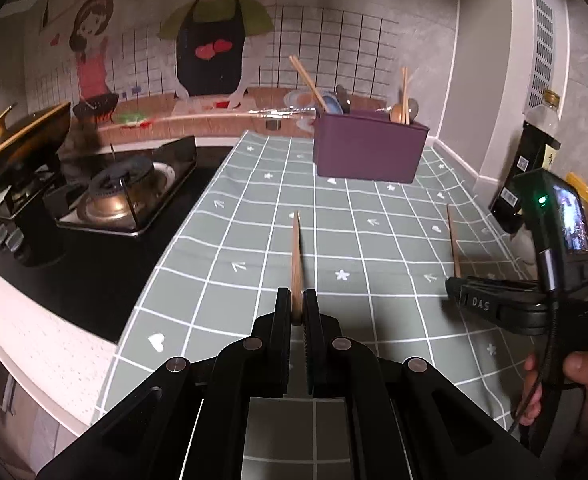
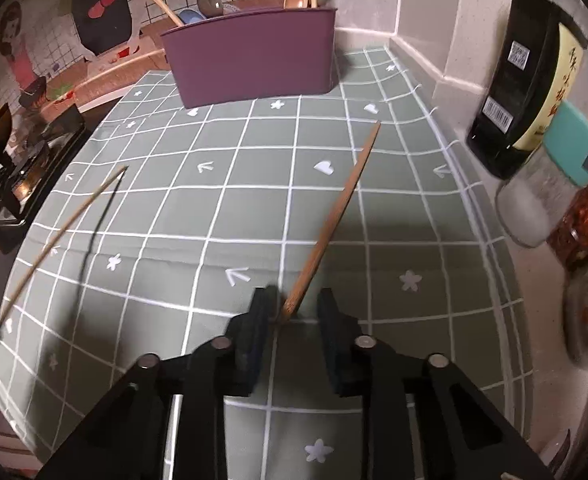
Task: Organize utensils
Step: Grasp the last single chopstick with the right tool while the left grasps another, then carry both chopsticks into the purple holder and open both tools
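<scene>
My left gripper [image 1: 297,308] is shut on a wooden chopstick [image 1: 296,258] that points forward above the grey-green checked mat [image 1: 254,208]. It also shows at the left of the right wrist view [image 2: 60,234]. My right gripper [image 2: 294,306] is open around the end of a second chopstick [image 2: 335,214], which leans against the left pad [image 2: 264,308] with a gap to the right one. In the left wrist view the right gripper [image 1: 459,288] is at the right with this chopstick [image 1: 453,240]. A purple utensil holder [image 1: 367,150] [image 2: 254,62] with chopsticks and spoons stands at the back.
A gas stove [image 1: 122,192] and a black pot with a lid [image 1: 22,140] stand to the left. Bottles and jars [image 2: 529,92] line the right wall. A wall corner is behind the holder.
</scene>
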Demonstrator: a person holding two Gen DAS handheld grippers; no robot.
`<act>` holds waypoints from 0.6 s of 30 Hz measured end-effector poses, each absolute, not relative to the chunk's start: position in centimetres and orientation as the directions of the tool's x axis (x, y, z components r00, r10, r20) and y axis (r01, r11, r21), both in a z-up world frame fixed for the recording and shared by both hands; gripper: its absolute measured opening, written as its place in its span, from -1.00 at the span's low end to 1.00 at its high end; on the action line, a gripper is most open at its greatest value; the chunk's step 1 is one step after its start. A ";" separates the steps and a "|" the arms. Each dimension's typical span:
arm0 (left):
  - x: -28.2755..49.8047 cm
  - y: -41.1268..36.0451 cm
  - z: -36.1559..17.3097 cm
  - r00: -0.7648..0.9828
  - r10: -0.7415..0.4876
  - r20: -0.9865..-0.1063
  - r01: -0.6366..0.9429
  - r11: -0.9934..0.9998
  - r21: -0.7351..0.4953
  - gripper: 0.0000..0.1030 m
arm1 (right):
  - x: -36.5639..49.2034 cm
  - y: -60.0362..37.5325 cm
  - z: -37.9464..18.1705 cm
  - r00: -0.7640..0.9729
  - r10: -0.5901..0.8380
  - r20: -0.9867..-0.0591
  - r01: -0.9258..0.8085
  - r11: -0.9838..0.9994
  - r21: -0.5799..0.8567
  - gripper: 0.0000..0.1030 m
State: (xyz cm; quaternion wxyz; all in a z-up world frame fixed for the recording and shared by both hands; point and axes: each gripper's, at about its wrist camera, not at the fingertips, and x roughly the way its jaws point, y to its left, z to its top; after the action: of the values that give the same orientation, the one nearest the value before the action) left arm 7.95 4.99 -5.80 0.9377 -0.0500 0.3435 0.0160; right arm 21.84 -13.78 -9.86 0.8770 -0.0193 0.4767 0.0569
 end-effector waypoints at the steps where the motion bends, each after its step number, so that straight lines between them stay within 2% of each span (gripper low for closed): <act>1: 7.9 5.0 -5.7 0.765 -0.003 -0.644 -0.065 0.994 -0.083 -0.89 | 21.9 -13.6 -9.9 0.539 0.078 -0.839 -0.125 0.992 0.012 -0.73; 5: 8.0 5.0 -5.5 0.766 -0.002 -0.643 -0.067 0.994 -0.083 -0.89 | 21.6 -13.4 -9.8 0.555 0.053 -0.830 -0.139 0.990 -0.030 -0.90; 18: 9.3 5.6 -2.5 0.786 -0.032 -0.618 -0.047 0.993 -0.110 -0.90 | 19.0 -15.6 -4.1 0.672 0.048 -0.739 -0.169 0.982 -0.089 -0.90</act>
State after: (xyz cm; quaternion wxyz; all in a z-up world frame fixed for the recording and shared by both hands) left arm 9.34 5.57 -2.45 0.9430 -0.0598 0.3273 0.0040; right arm 18.97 -15.62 -4.13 0.9111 -0.0752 0.4008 0.0595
